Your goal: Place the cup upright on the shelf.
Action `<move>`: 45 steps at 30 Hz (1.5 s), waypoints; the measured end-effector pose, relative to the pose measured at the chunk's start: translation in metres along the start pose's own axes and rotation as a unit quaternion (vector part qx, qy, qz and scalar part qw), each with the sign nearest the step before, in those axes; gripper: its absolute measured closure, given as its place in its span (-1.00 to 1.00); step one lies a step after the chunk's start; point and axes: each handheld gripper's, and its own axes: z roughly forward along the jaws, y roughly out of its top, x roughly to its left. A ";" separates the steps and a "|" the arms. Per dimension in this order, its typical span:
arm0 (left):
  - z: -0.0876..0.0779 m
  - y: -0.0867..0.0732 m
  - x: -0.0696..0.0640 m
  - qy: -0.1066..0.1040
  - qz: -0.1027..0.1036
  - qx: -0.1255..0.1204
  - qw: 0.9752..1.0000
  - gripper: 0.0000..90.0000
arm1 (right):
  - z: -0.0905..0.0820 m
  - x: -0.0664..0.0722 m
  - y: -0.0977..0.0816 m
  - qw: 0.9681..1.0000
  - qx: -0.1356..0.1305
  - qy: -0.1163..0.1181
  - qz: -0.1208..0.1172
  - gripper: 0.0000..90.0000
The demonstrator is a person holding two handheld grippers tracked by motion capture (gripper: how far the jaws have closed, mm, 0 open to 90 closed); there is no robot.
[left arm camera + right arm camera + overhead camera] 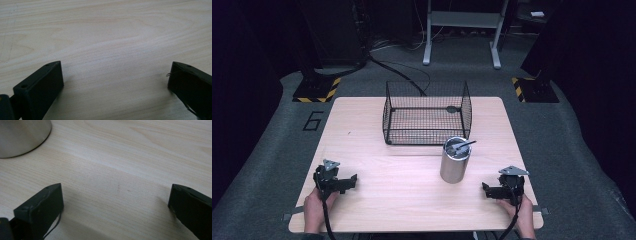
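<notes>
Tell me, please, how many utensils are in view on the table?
2. One utensil stands in the steel cup, its handle leaning over the rim. A dark spoon lies inside the wire basket, near its back right. The cup may hide more.

We see the steel cup (21, 136) cut off by the right gripper view's top and left edges. Utensil (460, 146) inside cup: lower part hidden, type too small to tell. Dark item (452, 109) in wire basket (427, 135) unidentifiable.

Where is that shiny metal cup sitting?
In the high view the metal cup stands right of the table's middle, just in front of the wire basket, nearer the right gripper.
</notes>
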 end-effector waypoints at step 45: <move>0.000 0.000 0.000 0.000 0.000 -0.002 1.000 -1.00 | -0.040 0.053 0.047 0.994 -0.054 0.088 -0.029 -1.00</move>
